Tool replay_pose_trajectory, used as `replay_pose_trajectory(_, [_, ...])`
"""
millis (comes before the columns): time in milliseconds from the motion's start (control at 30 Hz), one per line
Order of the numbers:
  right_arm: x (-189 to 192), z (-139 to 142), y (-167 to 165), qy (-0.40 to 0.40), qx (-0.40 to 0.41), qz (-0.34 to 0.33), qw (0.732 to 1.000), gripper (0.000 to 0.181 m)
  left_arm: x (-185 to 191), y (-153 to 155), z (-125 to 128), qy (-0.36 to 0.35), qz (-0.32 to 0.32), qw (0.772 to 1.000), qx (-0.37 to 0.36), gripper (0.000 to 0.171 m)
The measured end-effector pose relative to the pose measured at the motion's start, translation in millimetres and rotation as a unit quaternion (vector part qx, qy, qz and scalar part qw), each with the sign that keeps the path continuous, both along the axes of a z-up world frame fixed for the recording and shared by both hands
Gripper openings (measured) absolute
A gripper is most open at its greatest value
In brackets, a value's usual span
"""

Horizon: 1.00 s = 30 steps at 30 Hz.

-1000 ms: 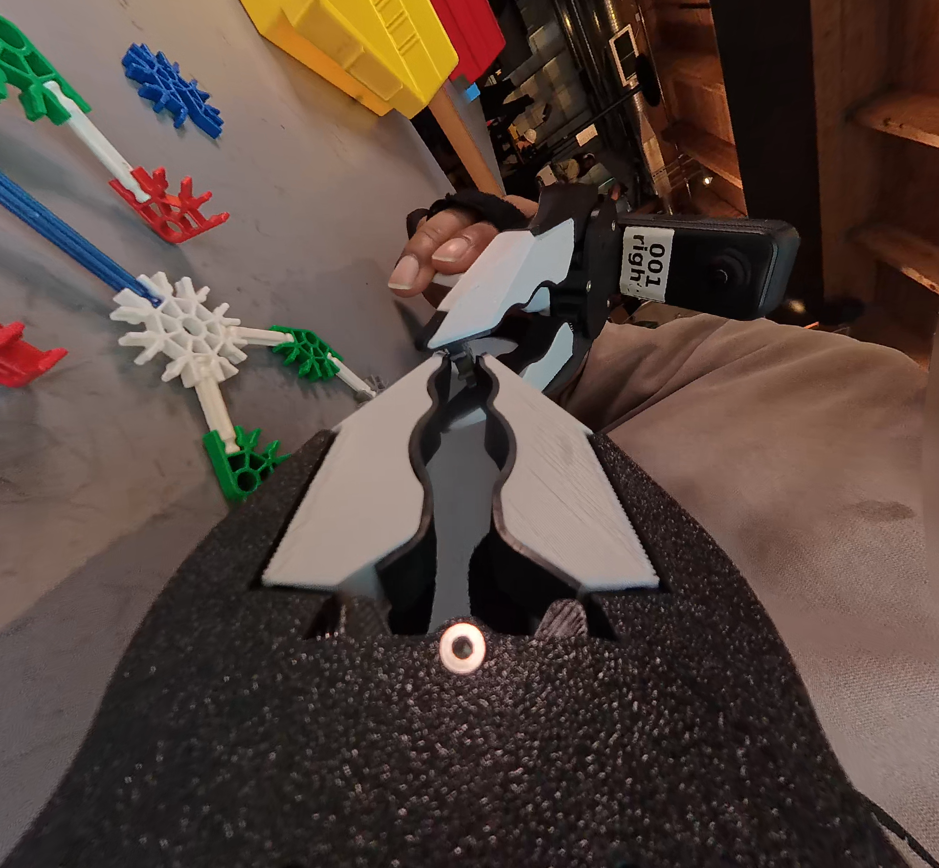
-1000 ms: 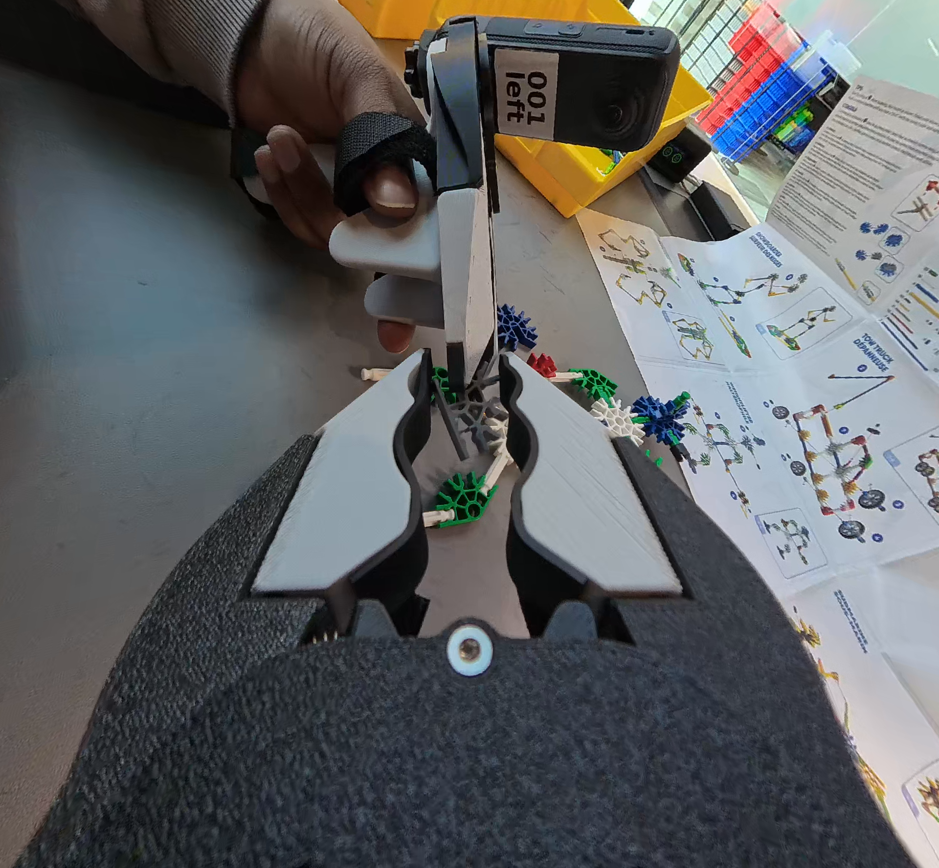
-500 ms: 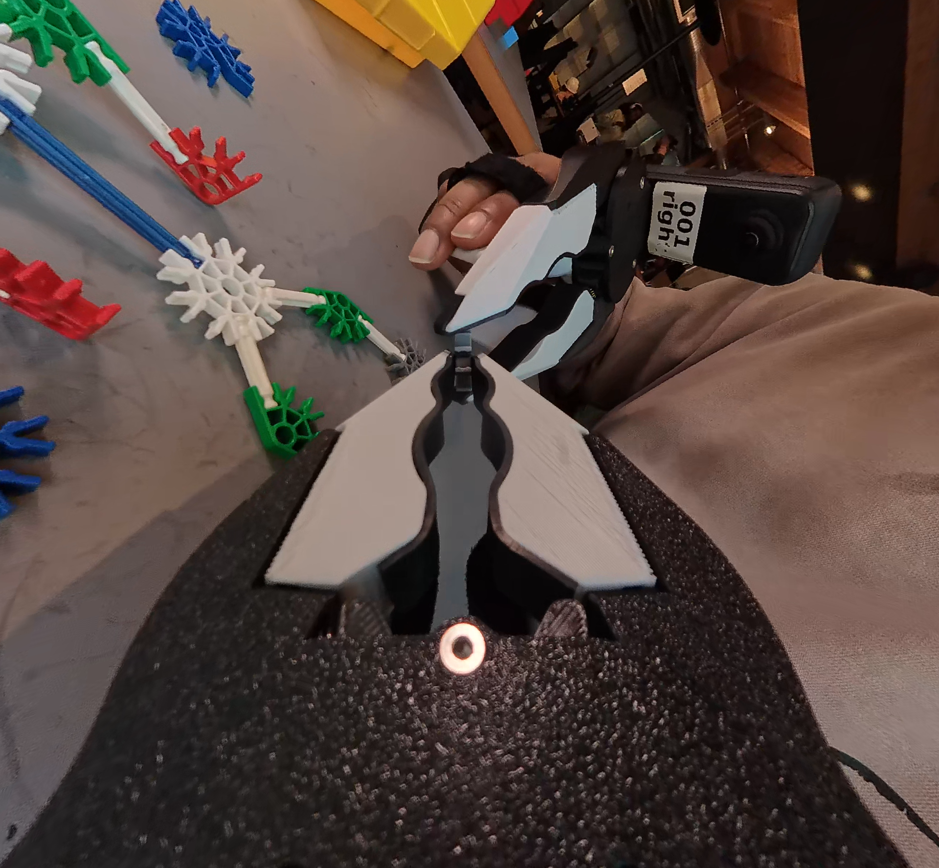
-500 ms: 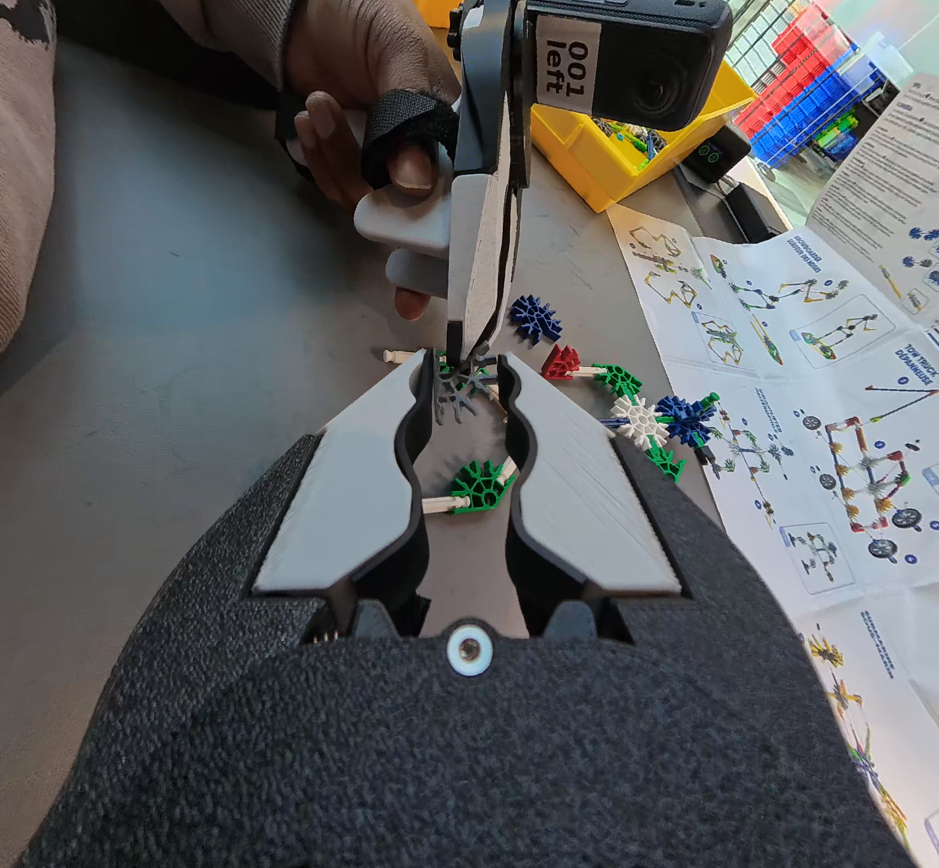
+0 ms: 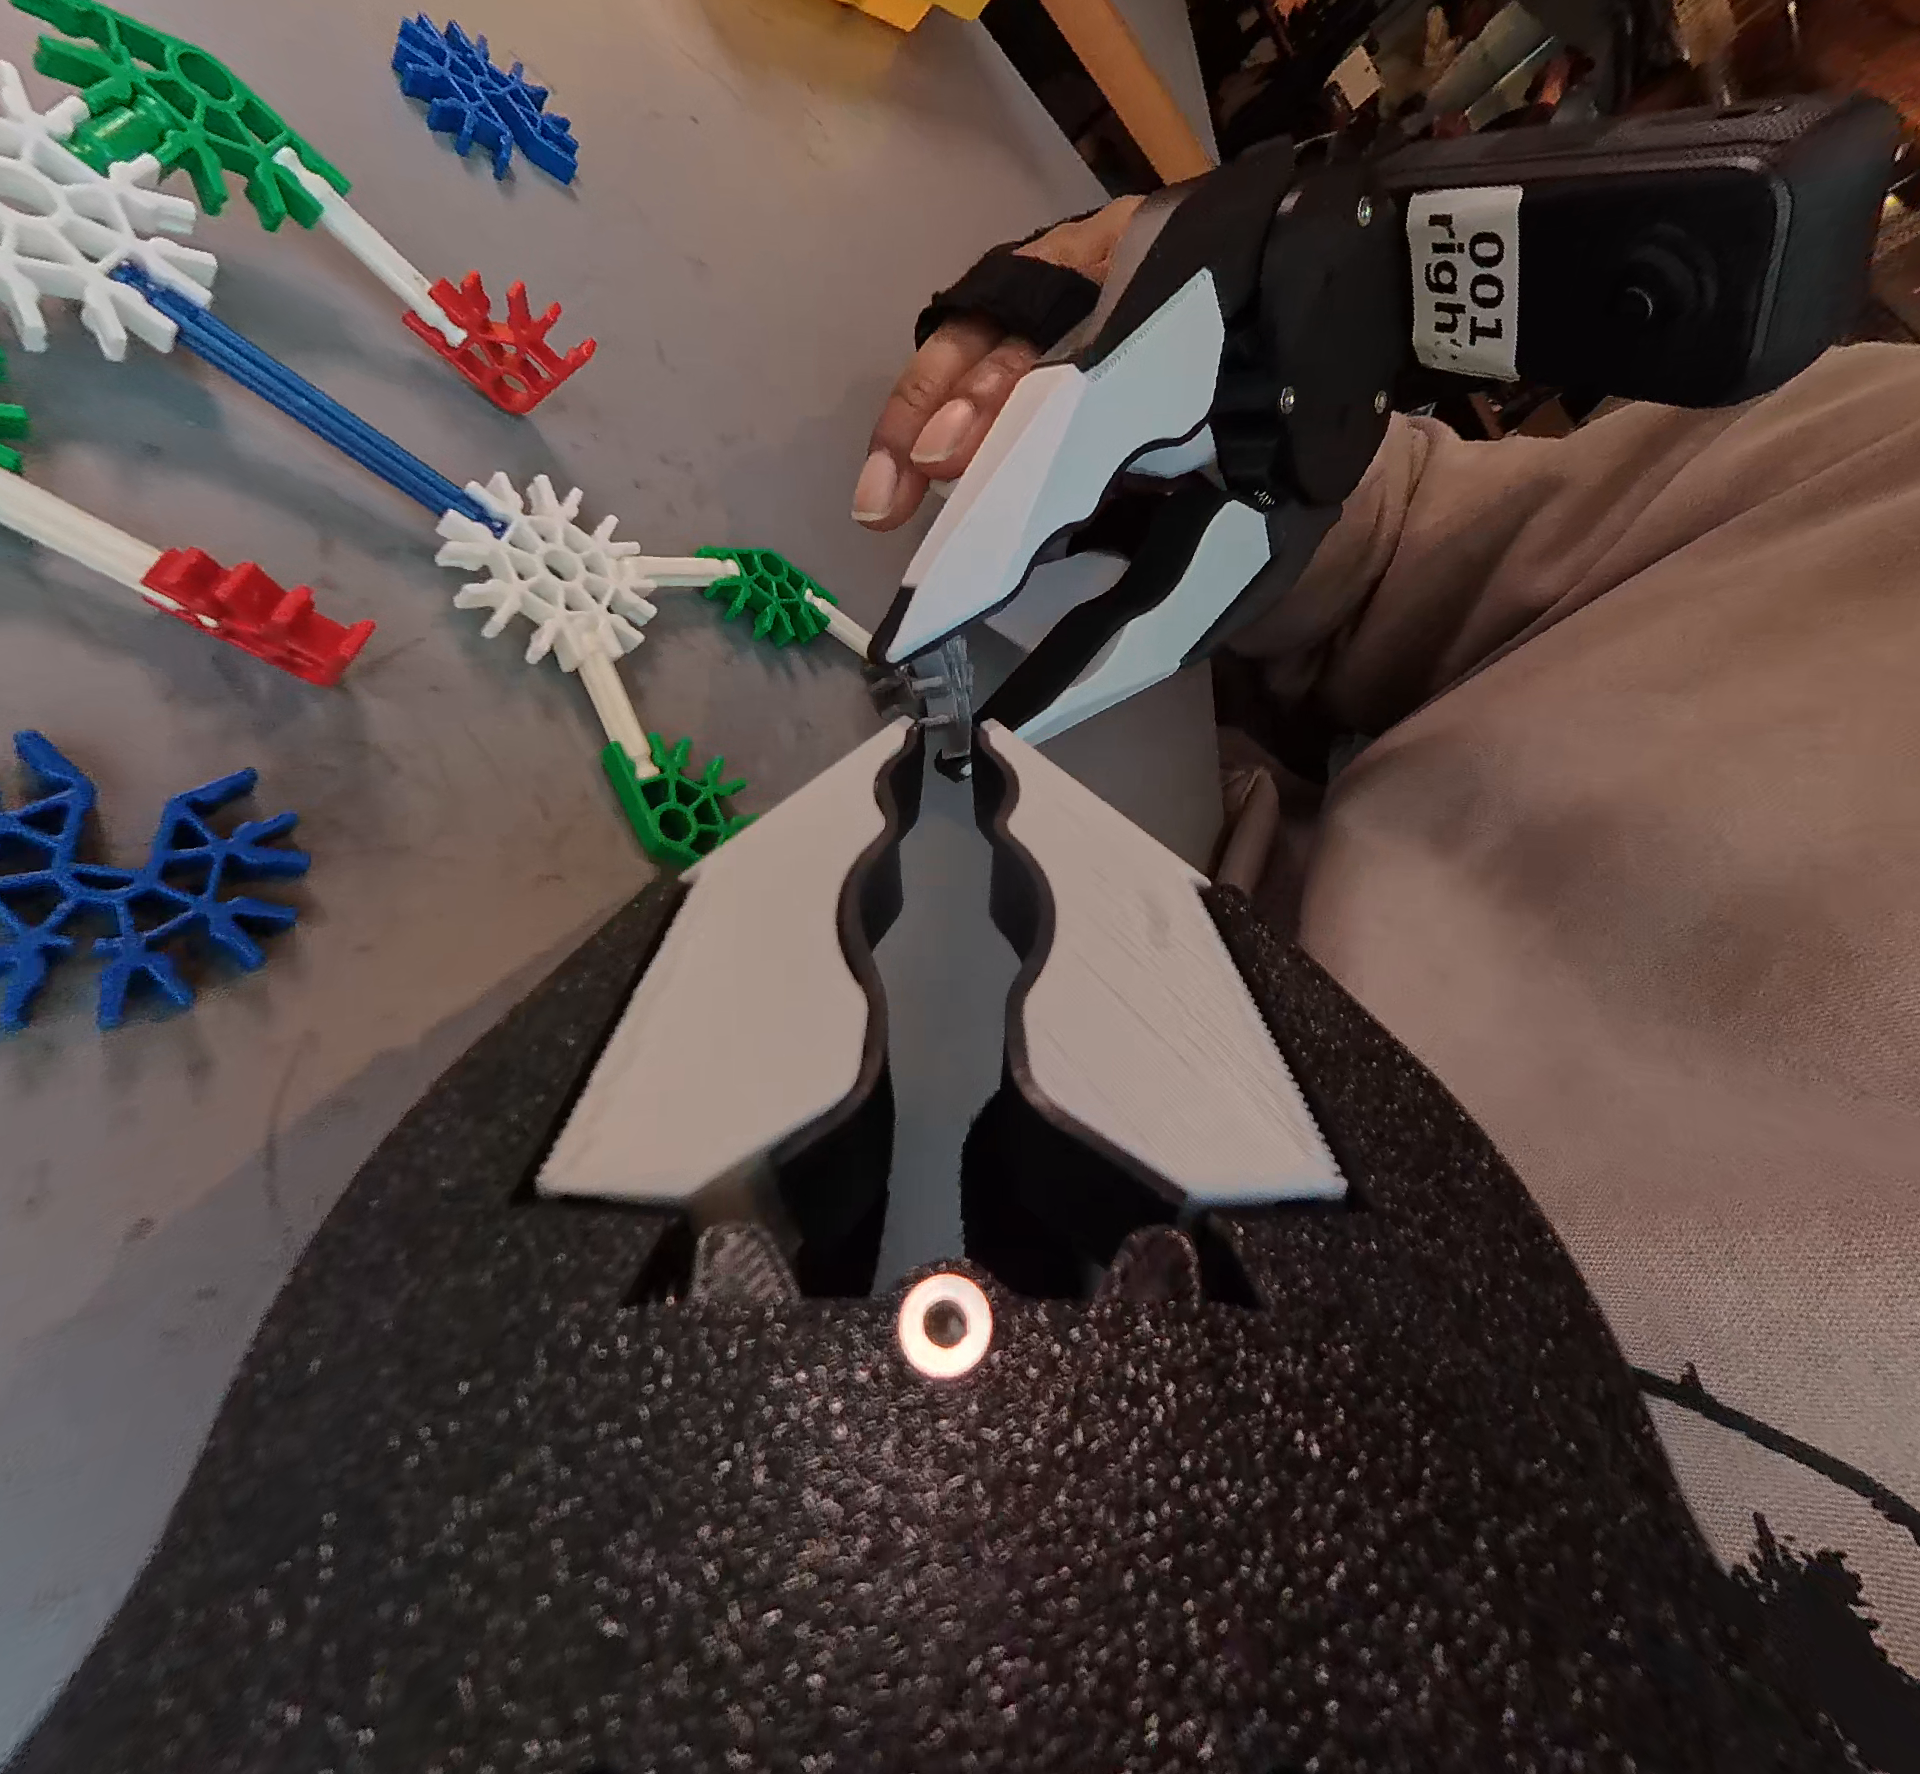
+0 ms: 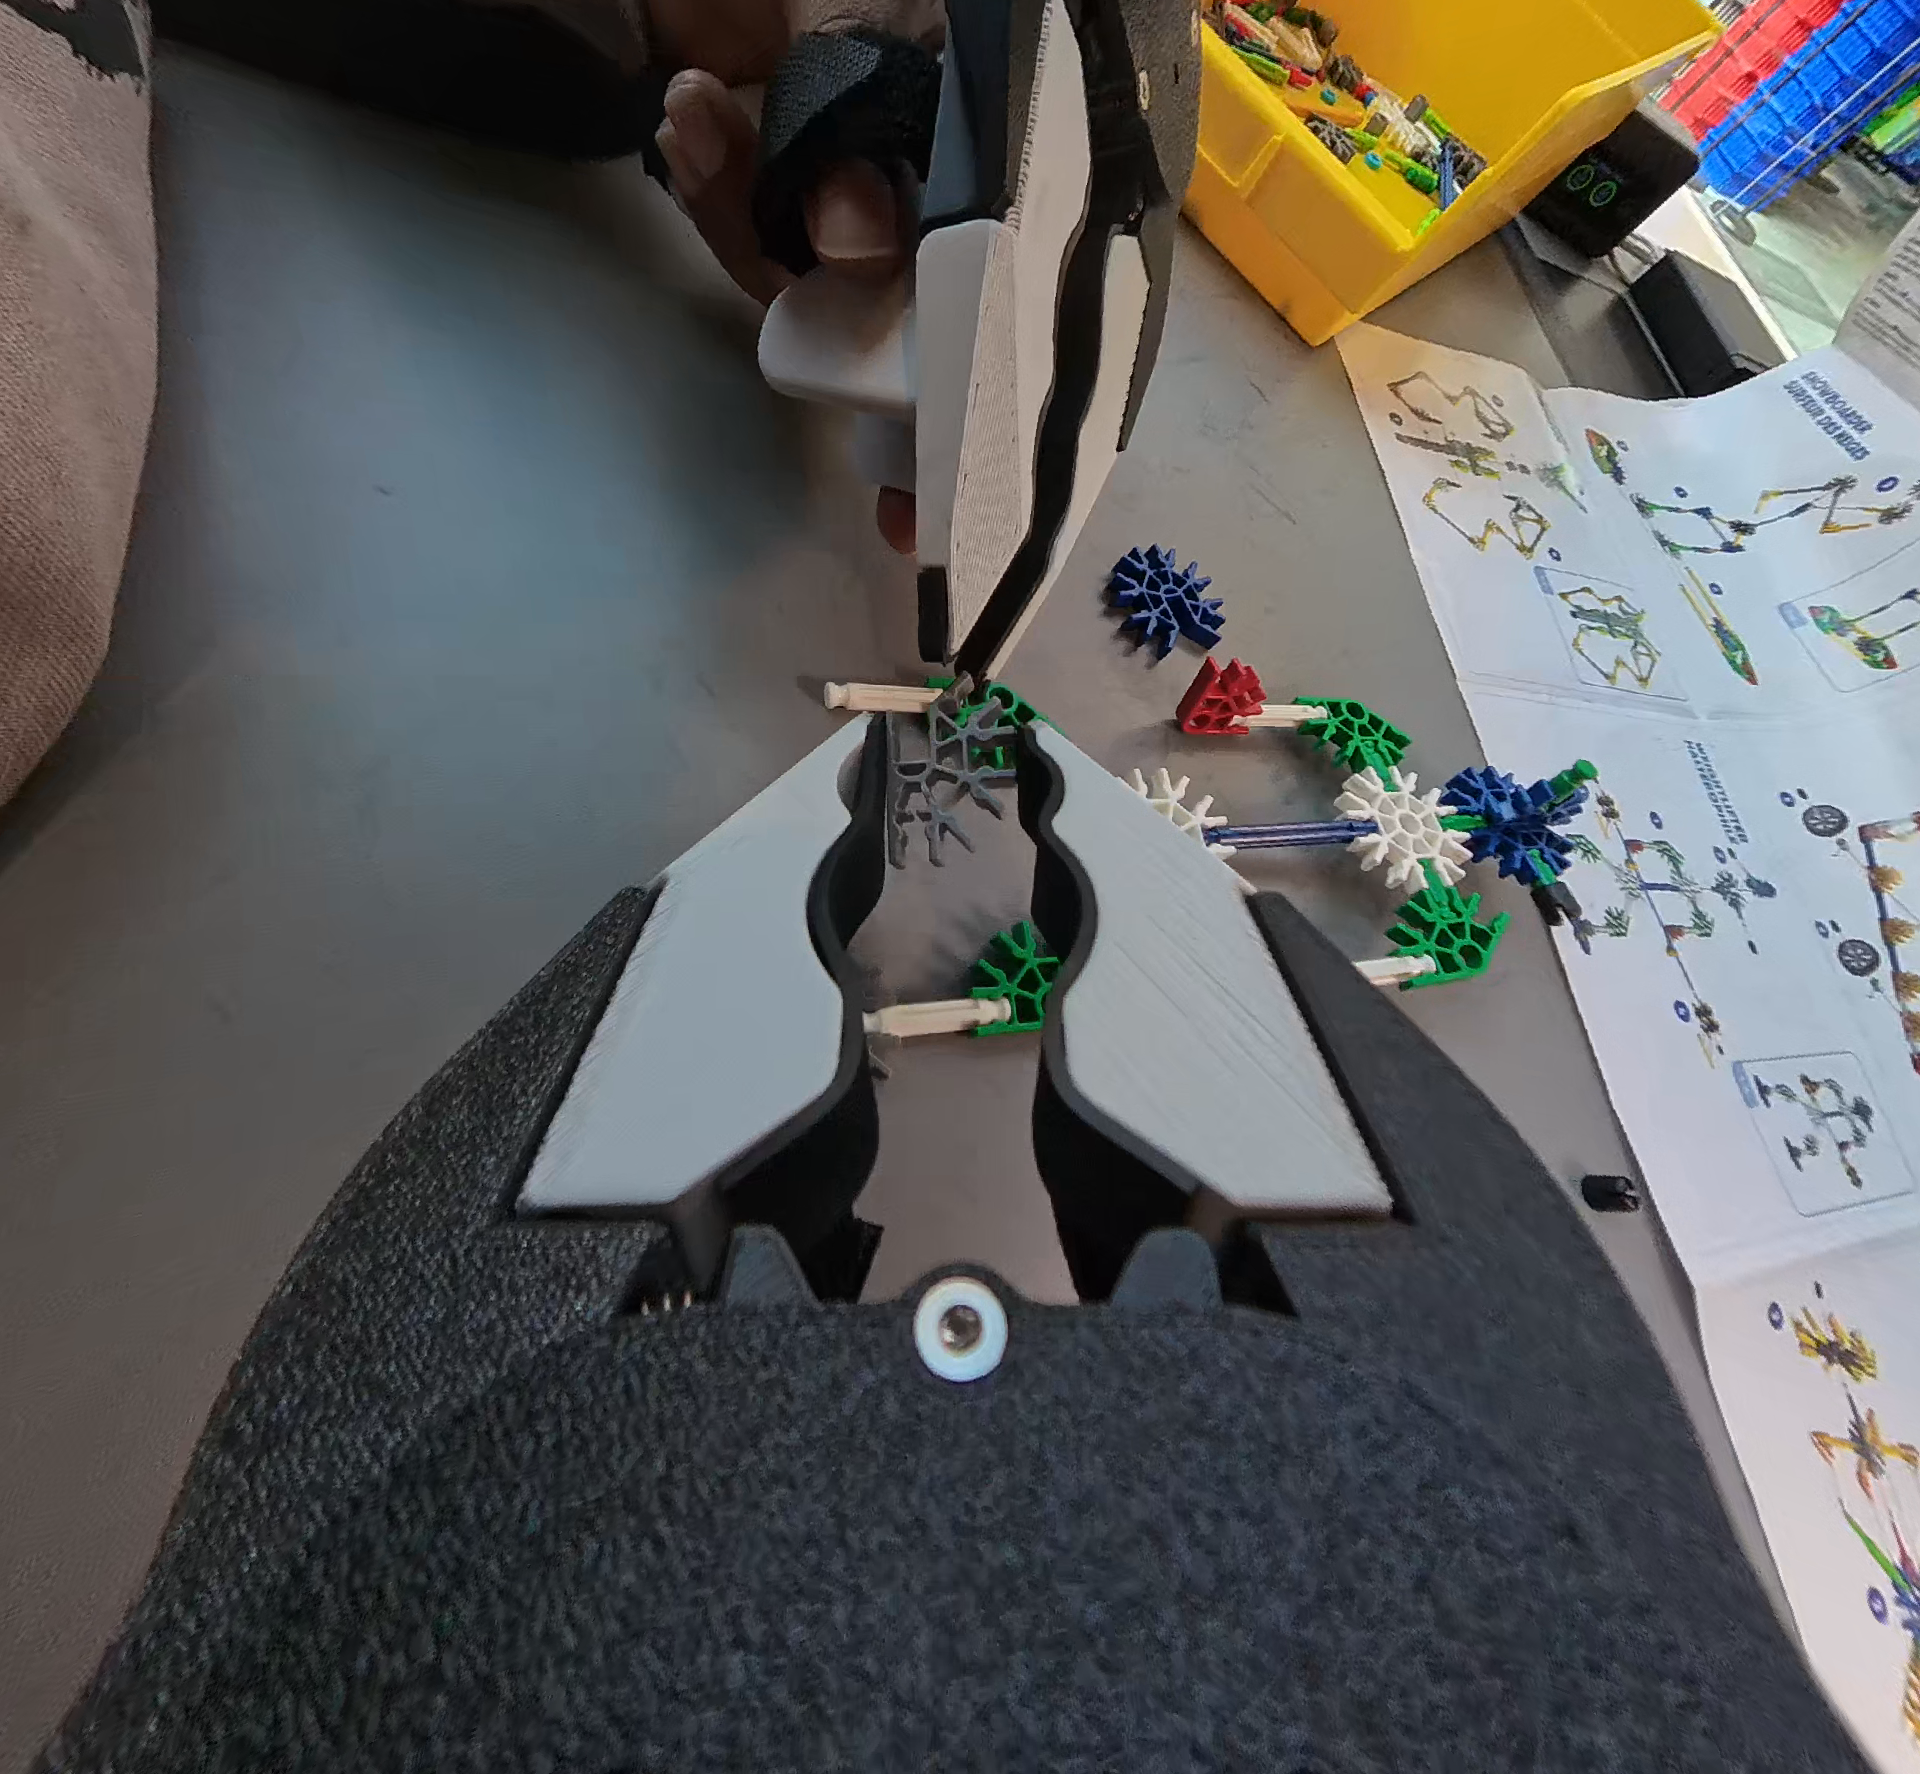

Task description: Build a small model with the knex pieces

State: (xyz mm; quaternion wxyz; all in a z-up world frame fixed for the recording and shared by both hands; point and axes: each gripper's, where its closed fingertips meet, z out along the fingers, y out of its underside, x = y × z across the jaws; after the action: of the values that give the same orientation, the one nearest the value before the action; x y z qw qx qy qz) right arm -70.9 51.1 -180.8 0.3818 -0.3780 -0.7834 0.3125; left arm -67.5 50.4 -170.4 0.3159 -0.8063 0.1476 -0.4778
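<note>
Grey connector (image 6: 940,784): one, above the worktop (image 6: 436,602), pinched from both sides.
Left tongs (image 5: 943,750): nearly closed, nipping its edge.
Right tongs (image 6: 951,768): partly open, gripping it.
Yellow bin (image 6: 1455,114): one.

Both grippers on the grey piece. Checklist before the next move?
1. Left gripper shut on grey connector: ok.
2. Right gripper shut on the same connector: ok.
3. Connector clear of the table: cannot tell.
4. Space under the right gripper: not ok, a green connector lies on the table between its fingers.
5. Tips clear of loose parts: not ok, a white rod ends right at them.
</note>
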Motion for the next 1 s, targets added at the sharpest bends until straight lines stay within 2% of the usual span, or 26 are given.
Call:
replay_pose_trajectory(367, [-8.8,-18.5,-25.9,-0.065,0.011,0.018,0.998,0.023,-4.3,-24.1,-22.8,0.093,-0.062,0.994,-0.019,0.006])
replay_pose_trajectory(667, [-8.5,-16.9,-28.4,-0.068,0.020,0.026,0.997,0.026,-10.0,-34.4,-27.8,0.071,-0.081,0.992,-0.064,0.005])
replay_pose_trajectory(833, [-2.0,-24.0,-29.4,-0.092,0.029,0.033,0.995,0.022,-8.3,-37.5,-29.7,0.067,-0.091,0.991,-0.074,0.004])
replay_pose_trajectory(1000, [-0.7,-28.3,-32.5,-0.113,0.013,0.028,0.993,0.020,-10.2,-38.6,-32.5,0.094,-0.094,0.989,-0.062,0.005])
